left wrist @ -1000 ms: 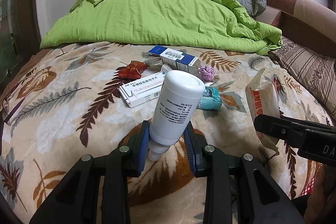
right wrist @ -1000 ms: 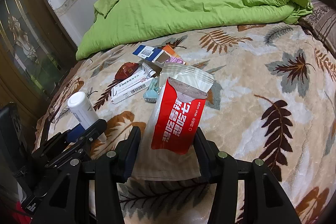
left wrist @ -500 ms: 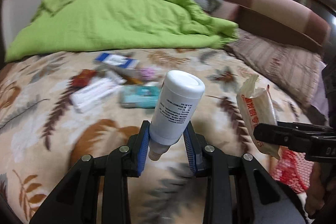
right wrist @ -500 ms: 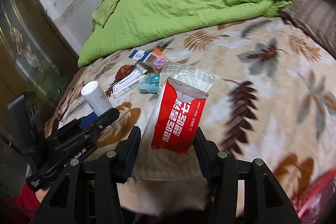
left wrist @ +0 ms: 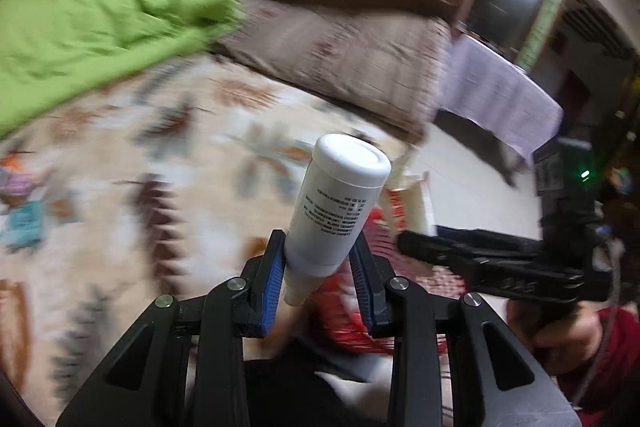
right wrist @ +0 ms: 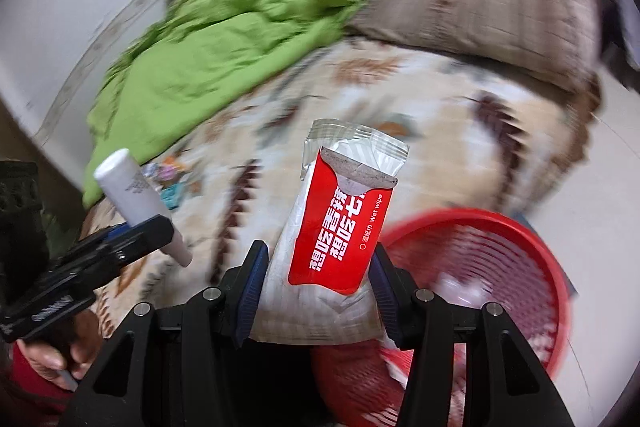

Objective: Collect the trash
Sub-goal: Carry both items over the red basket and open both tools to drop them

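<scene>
You have swung both grippers off the bed (left wrist: 120, 155) toward its edge, and a red basket (right wrist: 532, 267) that was out of sight a second ago now fills the lower right of the right wrist view, so the drop looks close. The green quilt (left wrist: 80, 27) and striped pillow (left wrist: 352, 59) have slid to the back, and the leftover trash (left wrist: 24, 223) on the blanket sits far left, well apart from you, blurred; a later trip will be needed for it. Your right gripper (right wrist: 316, 291) has its fingers clamped on the wet-wipe pack (right wrist: 340, 227), held upright just beside the basket rim, partly over it. Your left gripper (left wrist: 320, 283) has its fingers closed on the white bottle (left wrist: 336, 211), cap end down, and the red mesh shows just beyond it. Nothing blocks the basket, but the two grippers are near each other, so I would release one at a time.
</scene>
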### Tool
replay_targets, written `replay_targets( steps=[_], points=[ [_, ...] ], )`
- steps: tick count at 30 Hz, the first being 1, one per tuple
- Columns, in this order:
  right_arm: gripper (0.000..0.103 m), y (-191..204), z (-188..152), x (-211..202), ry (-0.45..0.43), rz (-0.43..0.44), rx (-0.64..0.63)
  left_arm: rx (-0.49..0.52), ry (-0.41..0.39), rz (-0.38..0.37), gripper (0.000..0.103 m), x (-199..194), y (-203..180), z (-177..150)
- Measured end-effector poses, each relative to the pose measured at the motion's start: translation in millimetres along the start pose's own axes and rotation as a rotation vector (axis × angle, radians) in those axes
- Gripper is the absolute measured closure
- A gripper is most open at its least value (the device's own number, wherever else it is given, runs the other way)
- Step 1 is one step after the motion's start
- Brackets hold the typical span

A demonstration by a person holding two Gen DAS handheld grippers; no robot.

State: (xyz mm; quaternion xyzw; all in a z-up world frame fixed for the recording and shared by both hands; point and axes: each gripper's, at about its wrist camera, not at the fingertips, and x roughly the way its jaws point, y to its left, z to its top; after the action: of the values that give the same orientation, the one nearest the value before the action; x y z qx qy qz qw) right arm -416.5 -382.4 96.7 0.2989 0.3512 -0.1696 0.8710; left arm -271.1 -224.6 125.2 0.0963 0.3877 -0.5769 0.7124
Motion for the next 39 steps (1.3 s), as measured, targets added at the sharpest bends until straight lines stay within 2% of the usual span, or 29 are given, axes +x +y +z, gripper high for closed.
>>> replay_targets(
  steps=[2, 4, 7, 9, 11, 14, 18, 23, 27, 32, 39],
  points=[
    [0.047, -15, -4, -7, 0.006, -0.029, 0.021, 0.011, 0.049, -0.062, 0.072, 22, -23, 4],
    [0.047, -29, -12, -13, 0.008, -0.081, 0.024, 0.018, 0.073, -0.094, 0.072, 38, -37, 5],
    [0.033, -46, -20, -18, 0.026, -0.13, 0.043, 0.04, 0.119, -0.109, 0.066, 61, -53, 5],
    [0.029, -55, -24, -22, 0.028, -0.14, 0.049, 0.028, 0.136, -0.104, 0.052, 68, -55, 4],
    [0.029, -61, -27, -28, 0.015, -0.159, 0.052, 0.01, 0.133, -0.104, 0.051, 67, -52, 4],
    [0.029, -58, -23, -28, -0.001, -0.117, 0.059, 0.001, 0.106, -0.064, 0.051, 57, -44, 6],
    [0.029, -27, -13, -15, -0.018, -0.033, 0.002, -0.047, 0.056, -0.005, 0.051, 32, -18, 7],
    [0.029, 25, 1, 17, 0.001, 0.081, -0.104, -0.136, -0.023, 0.121, 0.05, -14, 34, 0],
    [0.029, 73, 15, 53, 0.052, 0.183, -0.183, -0.225, -0.067, 0.204, 0.05, -47, 80, -9],
    [0.029, 134, 23, 92, 0.109, 0.262, -0.291, -0.329, -0.128, 0.378, 0.049, -92, 146, -31],
    [0.029, 216, 27, 149, 0.197, 0.353, -0.436, -0.46, -0.149, 0.501, 0.047, -136, 228, -54]
  ],
)
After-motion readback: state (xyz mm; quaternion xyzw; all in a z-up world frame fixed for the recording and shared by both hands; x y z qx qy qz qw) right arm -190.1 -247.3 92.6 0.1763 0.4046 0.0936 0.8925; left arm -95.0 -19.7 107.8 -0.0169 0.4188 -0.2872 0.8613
